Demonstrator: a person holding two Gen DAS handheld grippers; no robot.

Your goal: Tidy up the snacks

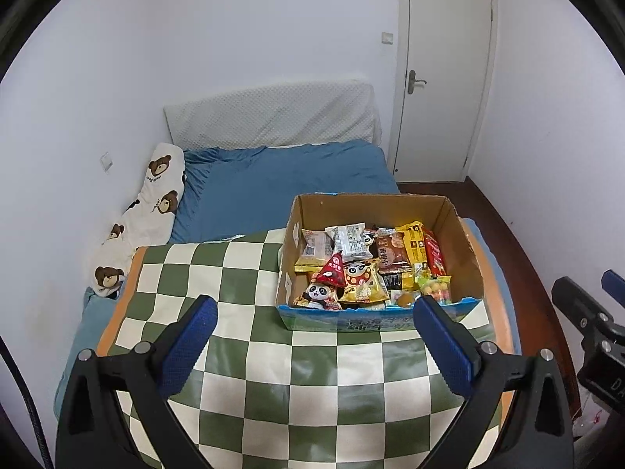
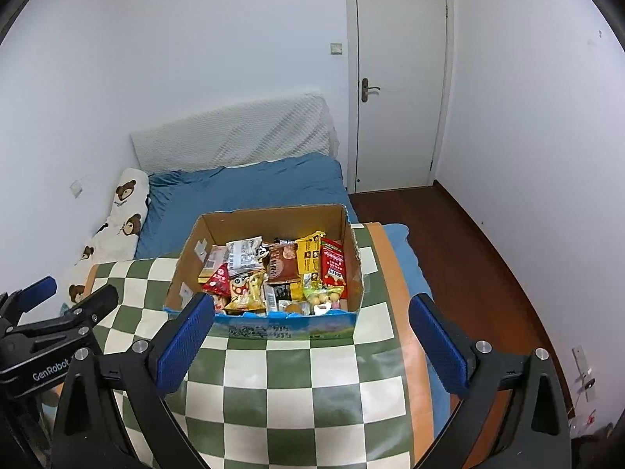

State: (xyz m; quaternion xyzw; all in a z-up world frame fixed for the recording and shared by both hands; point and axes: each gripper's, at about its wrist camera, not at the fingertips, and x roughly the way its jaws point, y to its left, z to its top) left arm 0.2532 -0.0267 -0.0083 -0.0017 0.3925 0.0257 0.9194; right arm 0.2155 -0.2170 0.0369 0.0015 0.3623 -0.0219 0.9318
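Note:
A cardboard box with a blue printed front stands on a green-and-white checked cloth. It is packed with several snack packets: a red triangular one, a gold panda bag, a yellow pack and a red pack. My left gripper hovers open in front of the box, nothing between its blue pads. My right gripper is open too, empty, just short of the box's front wall. Each gripper shows at the edge of the other's view.
The cloth covers a low table standing on a bed with a blue sheet. A bear-print pillow lies along the left wall, a white padded headboard at the back. A shut white door and dark wooden floor are on the right.

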